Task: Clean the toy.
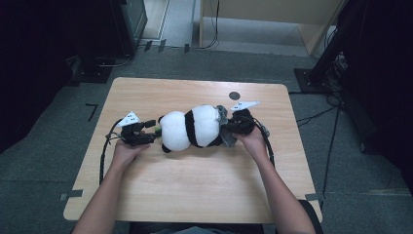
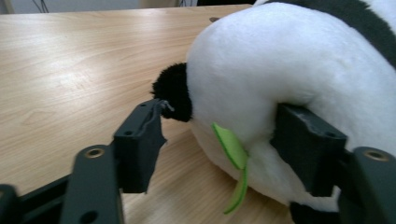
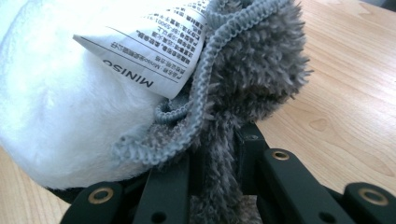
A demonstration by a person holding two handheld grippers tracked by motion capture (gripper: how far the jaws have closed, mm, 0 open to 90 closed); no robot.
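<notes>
Halfway, at a guess: right gripper (image 3: 219, 172) clamped on grey cloth (image 3: 252, 79) at one end of the plush panda (image 1: 192, 127), lying mid-table (image 1: 195, 195). Left gripper (image 2: 219, 154) spread around the head (one jaw pressing the fur), not yet pinching. Cloth not yet clearly on or off.

A black-and-white panda plush (image 1: 192, 127) lies on its side across the middle of the wooden table, head end toward the left, a small green leaf (image 2: 232, 151) hanging at its face. A grey fuzzy cloth (image 3: 243, 79) with a ribbed edge sits bunched against its rear, beside a white printed label (image 3: 154, 44).
</notes>
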